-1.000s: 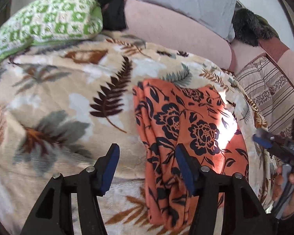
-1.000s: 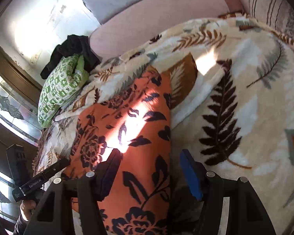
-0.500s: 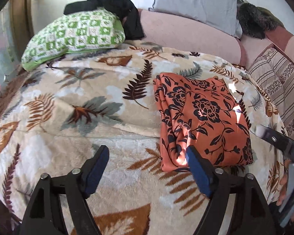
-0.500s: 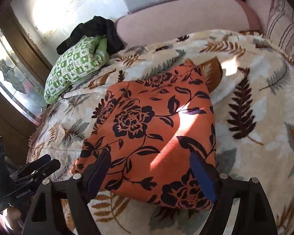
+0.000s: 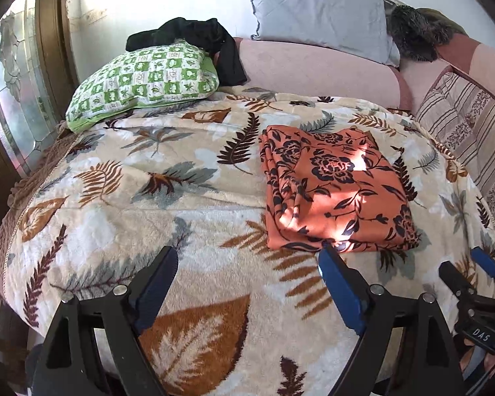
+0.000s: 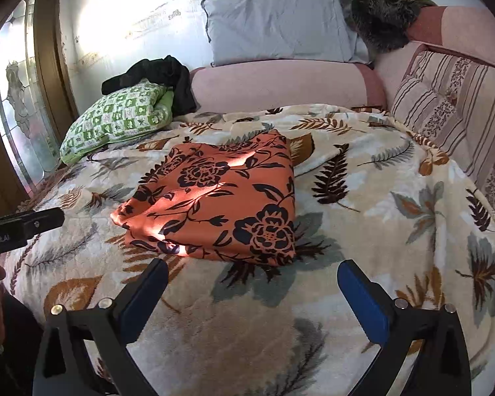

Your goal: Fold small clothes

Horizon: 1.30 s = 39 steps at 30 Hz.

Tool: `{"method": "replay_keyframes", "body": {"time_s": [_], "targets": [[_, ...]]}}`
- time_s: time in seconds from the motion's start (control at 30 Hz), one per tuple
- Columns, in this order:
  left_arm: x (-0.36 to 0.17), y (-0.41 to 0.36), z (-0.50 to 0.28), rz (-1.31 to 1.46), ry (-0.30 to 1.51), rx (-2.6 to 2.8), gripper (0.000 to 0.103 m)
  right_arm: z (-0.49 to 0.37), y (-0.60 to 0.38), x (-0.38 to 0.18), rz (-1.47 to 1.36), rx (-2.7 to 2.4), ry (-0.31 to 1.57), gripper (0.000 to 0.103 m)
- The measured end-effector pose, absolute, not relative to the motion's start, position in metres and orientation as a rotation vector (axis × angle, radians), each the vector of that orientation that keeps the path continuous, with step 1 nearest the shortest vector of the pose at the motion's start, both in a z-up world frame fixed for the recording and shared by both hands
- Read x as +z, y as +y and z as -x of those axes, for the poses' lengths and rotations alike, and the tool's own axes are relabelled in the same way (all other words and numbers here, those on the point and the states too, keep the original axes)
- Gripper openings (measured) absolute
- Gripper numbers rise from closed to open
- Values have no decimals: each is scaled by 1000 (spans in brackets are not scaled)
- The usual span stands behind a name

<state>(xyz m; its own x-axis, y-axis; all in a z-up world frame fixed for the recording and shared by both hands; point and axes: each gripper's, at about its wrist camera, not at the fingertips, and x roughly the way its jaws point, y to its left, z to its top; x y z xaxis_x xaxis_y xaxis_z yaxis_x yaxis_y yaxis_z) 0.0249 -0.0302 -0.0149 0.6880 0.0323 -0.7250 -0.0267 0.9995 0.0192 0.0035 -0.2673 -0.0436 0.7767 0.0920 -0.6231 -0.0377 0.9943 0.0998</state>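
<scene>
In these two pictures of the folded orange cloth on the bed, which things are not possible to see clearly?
- Orange floral garment: its inner layers and underside are hidden by its own top fold, both views.
- Black clothing: its lower part is hidden behind the green pillow, both views.
- Right gripper: cut off by the right edge, left wrist view.
- Left gripper: cut off by the left edge, right wrist view.

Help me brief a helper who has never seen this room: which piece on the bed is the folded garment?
Start at the bed's leaf-print blanket, with the pink bolster at its far edge. The folded garment lies flat on the blanket's middle. It alone is orange with black flowers; the green checked pillow and black clothing sit farther back.
</scene>
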Motion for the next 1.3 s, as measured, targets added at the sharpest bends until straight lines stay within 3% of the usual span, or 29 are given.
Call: {"method": "replay_keyframes", "body": {"time_s": [0.67,1.3], "targets": [[-16,-36,-20,-6,806,46,87,-18,-259,3,-18,-27,779,103],[3,-46,-38,-18,787,25,88,-38,-252,11,26,-27,851,103]]}}
